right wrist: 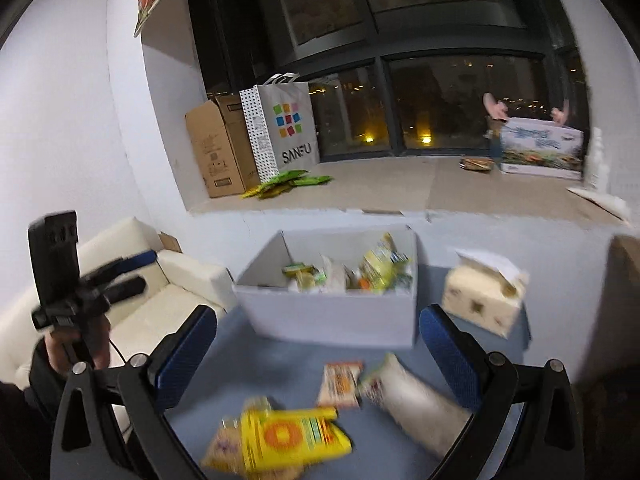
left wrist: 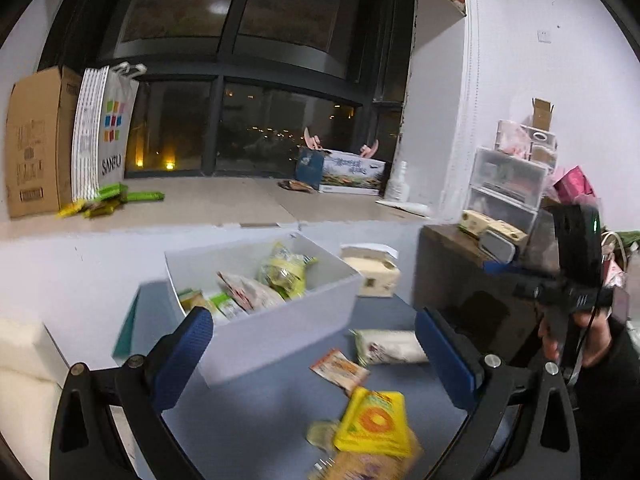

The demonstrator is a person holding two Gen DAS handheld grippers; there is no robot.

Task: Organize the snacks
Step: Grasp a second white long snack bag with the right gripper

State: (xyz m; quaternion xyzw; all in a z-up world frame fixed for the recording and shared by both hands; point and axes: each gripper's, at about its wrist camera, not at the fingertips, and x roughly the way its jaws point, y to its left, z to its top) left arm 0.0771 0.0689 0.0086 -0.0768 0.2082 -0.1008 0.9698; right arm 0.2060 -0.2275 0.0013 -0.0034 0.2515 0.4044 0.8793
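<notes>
**Both grippers empty above loose snacks**

The left gripper (left wrist: 314, 354) and right gripper (right wrist: 316, 354) both have fingers spread, pinching nothing. Nearest, between the fingers, a yellow packet (right wrist: 294, 436) lies on the blue counter (left wrist: 256, 412). Just beyond it sit an orange sachet (right wrist: 340, 384) and a blurred, seemingly white pouch (left wrist: 390, 346). Farther ahead stands the white box (right wrist: 332, 316), already holding several snacks.

The white paper bag (right wrist: 286, 128) on the window ledge reads "SANFU" in dark capitals (below a grid of coloured squares). Print on the cardboard box (right wrist: 216, 148), the snack packets and the other boxes is too blurred to read.
</notes>
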